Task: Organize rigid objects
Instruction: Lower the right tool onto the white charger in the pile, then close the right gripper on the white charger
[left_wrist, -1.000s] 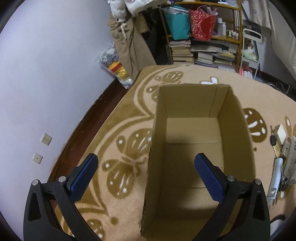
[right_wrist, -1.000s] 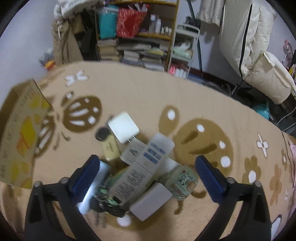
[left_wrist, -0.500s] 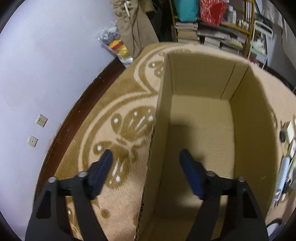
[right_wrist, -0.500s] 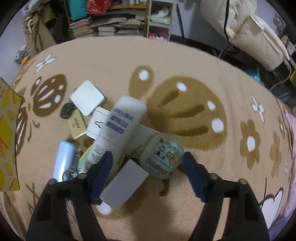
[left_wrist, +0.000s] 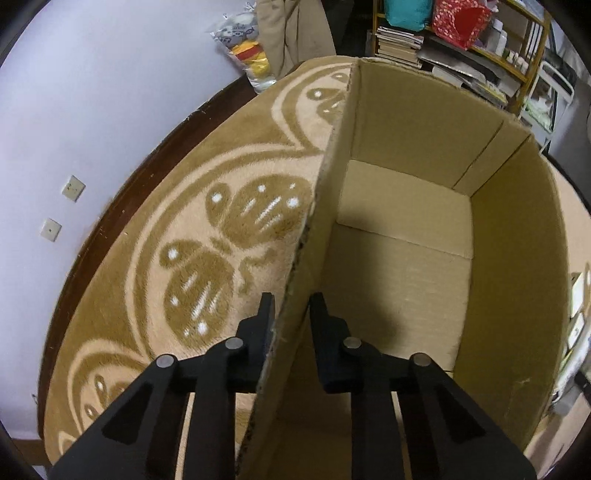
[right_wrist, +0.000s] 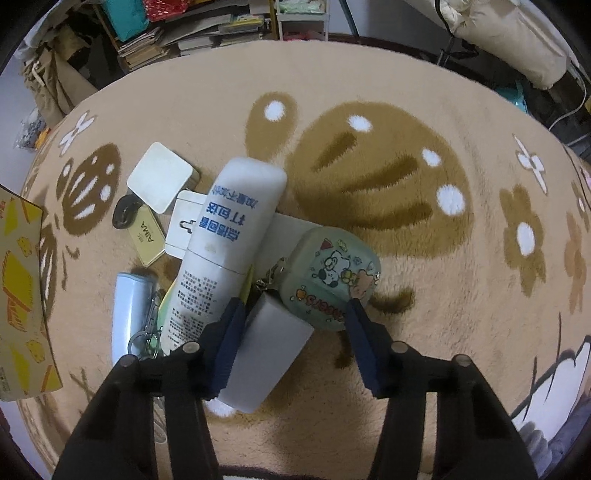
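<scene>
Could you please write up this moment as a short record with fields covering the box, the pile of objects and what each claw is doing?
surface: patterned carpet
box: open cardboard box, nothing visible inside
left claw: shut on the box's near side wall, one finger outside, one inside
pile: white tube, grey block, cartoon-printed case, pale blue cylinder, white square case, keys
right claw: closing, pointing down, with the grey block and cartoon-printed case between its fingers

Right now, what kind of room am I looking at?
Probably a lived-in room at home: a patterned rug covers the floor, cluttered shelves of books stand at the back, and pale bedding is heaped nearby.
</scene>
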